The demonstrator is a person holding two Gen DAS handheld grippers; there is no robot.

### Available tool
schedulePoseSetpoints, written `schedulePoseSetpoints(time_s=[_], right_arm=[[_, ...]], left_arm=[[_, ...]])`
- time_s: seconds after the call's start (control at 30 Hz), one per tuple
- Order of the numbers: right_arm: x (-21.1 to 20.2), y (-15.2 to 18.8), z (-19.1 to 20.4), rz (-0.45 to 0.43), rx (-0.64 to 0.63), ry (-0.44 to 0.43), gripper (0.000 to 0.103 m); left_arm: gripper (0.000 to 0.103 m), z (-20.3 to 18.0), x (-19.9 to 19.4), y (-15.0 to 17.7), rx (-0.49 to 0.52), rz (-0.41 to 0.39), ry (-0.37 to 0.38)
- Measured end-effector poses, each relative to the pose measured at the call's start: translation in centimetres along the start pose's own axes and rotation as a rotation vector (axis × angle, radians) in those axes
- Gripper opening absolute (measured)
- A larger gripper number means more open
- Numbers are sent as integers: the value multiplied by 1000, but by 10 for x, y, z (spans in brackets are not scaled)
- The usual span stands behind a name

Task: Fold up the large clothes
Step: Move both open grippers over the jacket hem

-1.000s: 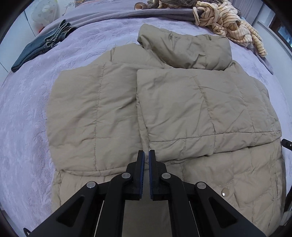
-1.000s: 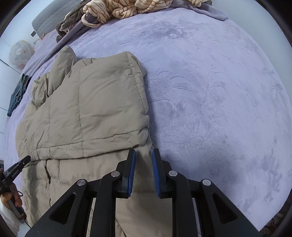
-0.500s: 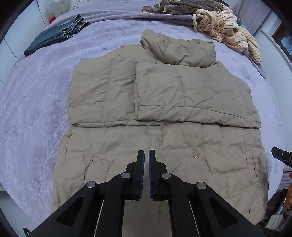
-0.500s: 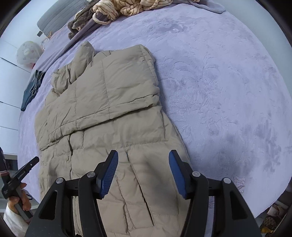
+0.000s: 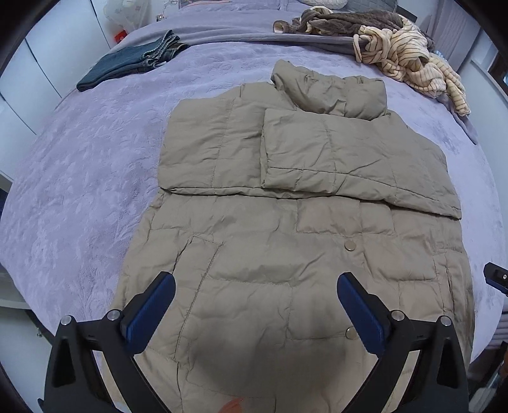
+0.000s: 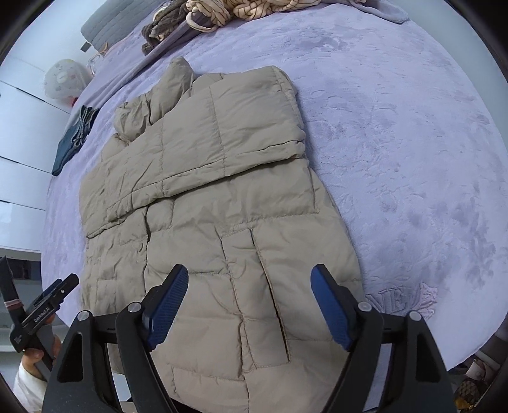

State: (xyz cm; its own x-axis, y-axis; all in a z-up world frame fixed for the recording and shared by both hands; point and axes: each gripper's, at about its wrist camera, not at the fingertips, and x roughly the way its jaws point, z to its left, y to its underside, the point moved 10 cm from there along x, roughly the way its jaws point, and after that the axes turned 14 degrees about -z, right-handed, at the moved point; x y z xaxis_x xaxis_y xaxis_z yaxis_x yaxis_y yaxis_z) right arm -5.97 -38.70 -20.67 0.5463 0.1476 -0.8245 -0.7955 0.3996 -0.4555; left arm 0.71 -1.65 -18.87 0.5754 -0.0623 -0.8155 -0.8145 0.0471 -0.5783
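A tan quilted puffer coat (image 5: 285,222) lies flat on the lilac bedspread (image 5: 79,165), collar far, hem near, both sleeves folded across its chest. My left gripper (image 5: 254,305) hovers above the coat's lower front, its jaws opening wide with nothing between the blue pads. In the right wrist view the same coat (image 6: 206,197) runs from upper middle to the bottom edge. My right gripper (image 6: 249,305) hangs over the hem by the pocket slit, jaws opening, holding nothing. The left gripper (image 6: 44,311) and the hand holding it show at the lower left there.
Folded dark jeans (image 5: 133,63) lie at the far left of the bed. A heap of striped and brown clothes (image 5: 397,47) sits at the far right, also visible in the right wrist view as the clothes heap (image 6: 222,12). White cupboards (image 6: 19,159) stand beyond the bed's left side.
Both grippers pulled back toward the hem and rose, so more of the coat shows. The left jaws went from shut to wide open; the right jaws widened steadily.
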Motion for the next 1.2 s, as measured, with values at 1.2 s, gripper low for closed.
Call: schedulePoseSetpoints(time_s=[1.2], right_arm=[[6, 110, 24, 108, 186, -68, 103]], left_arm=[[102, 72, -41, 121, -83, 92, 76]])
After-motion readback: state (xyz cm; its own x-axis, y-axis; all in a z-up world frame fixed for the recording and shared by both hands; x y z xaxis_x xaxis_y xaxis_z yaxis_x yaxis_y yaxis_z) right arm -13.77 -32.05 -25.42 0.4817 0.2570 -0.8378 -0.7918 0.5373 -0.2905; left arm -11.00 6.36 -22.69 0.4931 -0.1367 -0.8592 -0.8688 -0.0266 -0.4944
